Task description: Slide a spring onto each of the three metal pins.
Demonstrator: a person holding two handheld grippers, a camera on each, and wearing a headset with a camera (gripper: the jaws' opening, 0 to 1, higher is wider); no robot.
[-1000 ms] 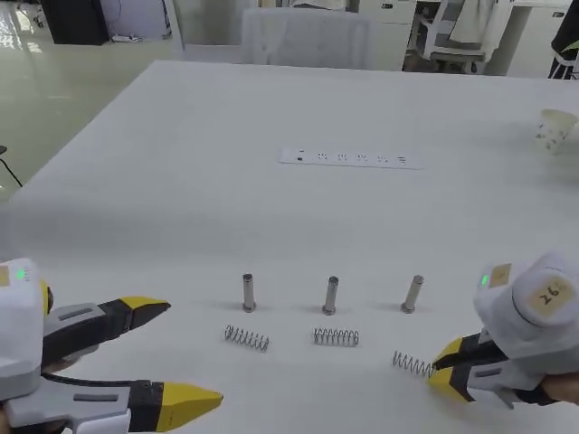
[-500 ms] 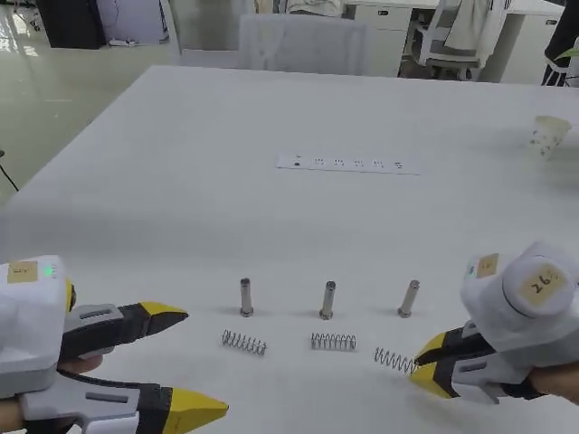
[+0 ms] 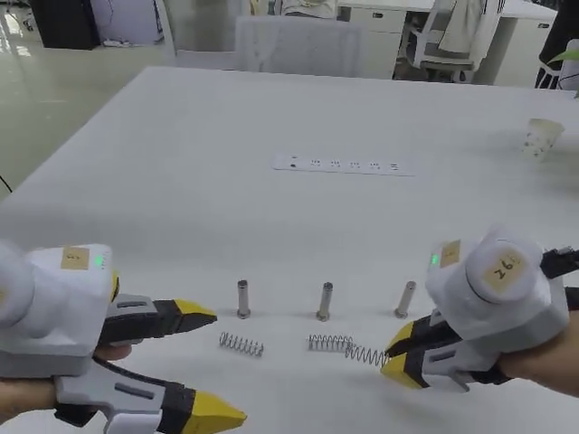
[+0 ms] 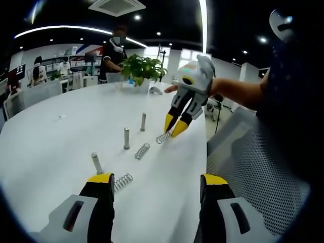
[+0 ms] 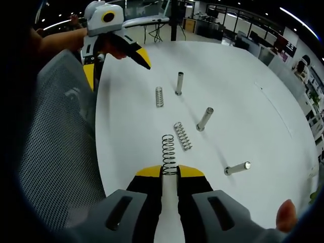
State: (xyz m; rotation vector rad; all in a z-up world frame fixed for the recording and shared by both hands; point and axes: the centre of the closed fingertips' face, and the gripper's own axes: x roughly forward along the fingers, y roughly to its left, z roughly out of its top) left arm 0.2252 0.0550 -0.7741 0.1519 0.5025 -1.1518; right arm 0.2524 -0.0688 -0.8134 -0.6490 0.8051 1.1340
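The right tool pinches one spring's end; the left tool hangs spread over the near-left table.

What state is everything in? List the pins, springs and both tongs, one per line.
left pin: upright, bare.
middle pin: upright, bare.
right pin: upright, bare.
left spring: lying loose on the table.
middle spring: lying loose on the table.
third spring: one end pinched in the right tongs.
left tongs: open, empty.
right tongs: shut on the third spring.
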